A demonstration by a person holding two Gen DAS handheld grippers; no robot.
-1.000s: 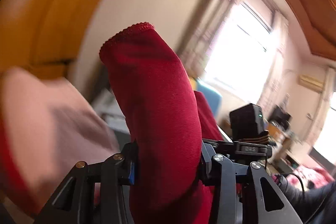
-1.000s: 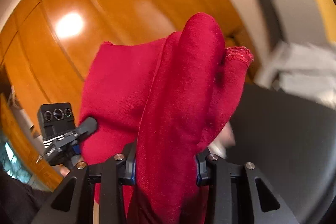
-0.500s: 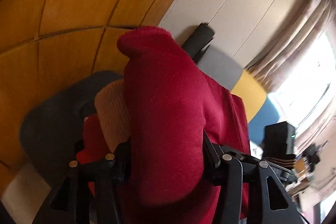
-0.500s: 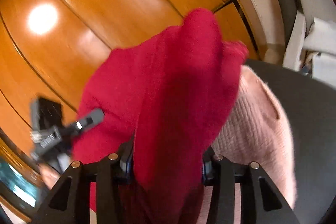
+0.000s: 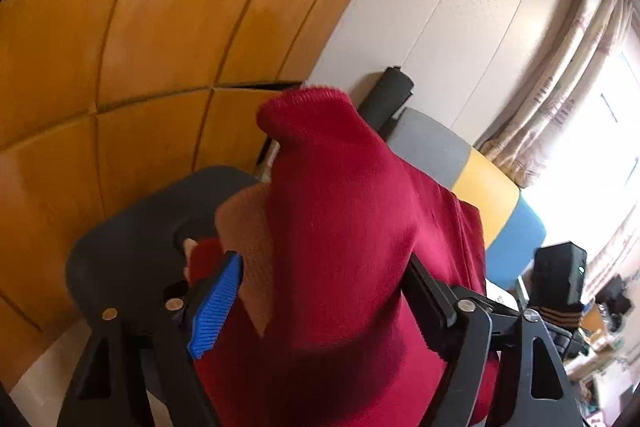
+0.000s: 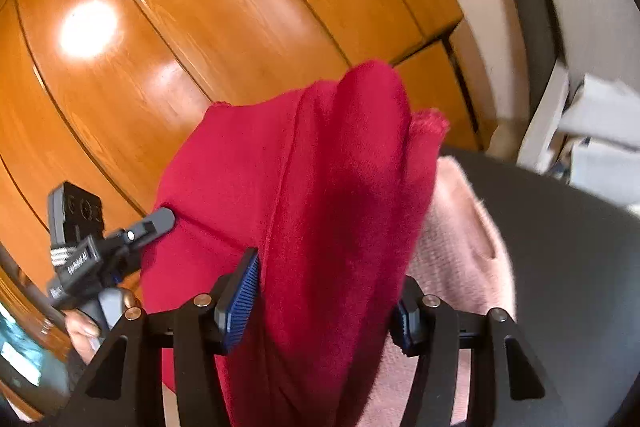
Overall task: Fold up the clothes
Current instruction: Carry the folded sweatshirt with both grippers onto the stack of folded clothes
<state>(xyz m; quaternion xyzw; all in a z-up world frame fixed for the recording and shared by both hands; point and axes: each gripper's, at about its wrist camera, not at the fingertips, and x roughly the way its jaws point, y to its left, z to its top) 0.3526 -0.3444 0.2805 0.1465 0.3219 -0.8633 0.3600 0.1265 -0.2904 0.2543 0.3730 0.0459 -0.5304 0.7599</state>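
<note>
A soft, limp red knit garment [image 5: 352, 247] fills centre frame, draped between the wide-spread jaws of both the left gripper [image 5: 320, 311] and right gripper [image 6: 324, 291], seemingly unpinched, above a pink sweater [image 6: 460, 235] at lower right. Hemmed edges offer the surest hold.

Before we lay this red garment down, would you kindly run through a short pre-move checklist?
1. Left gripper open, red garment loose between its fingers: not ok.
2. Right gripper likewise open around the cloth: not ok.
3. Garment spread flat: not ok, bunched.
4. Dark surface free: not ok, pink knit lies there.
5. Garment's lower hem clear: cannot tell.
</note>
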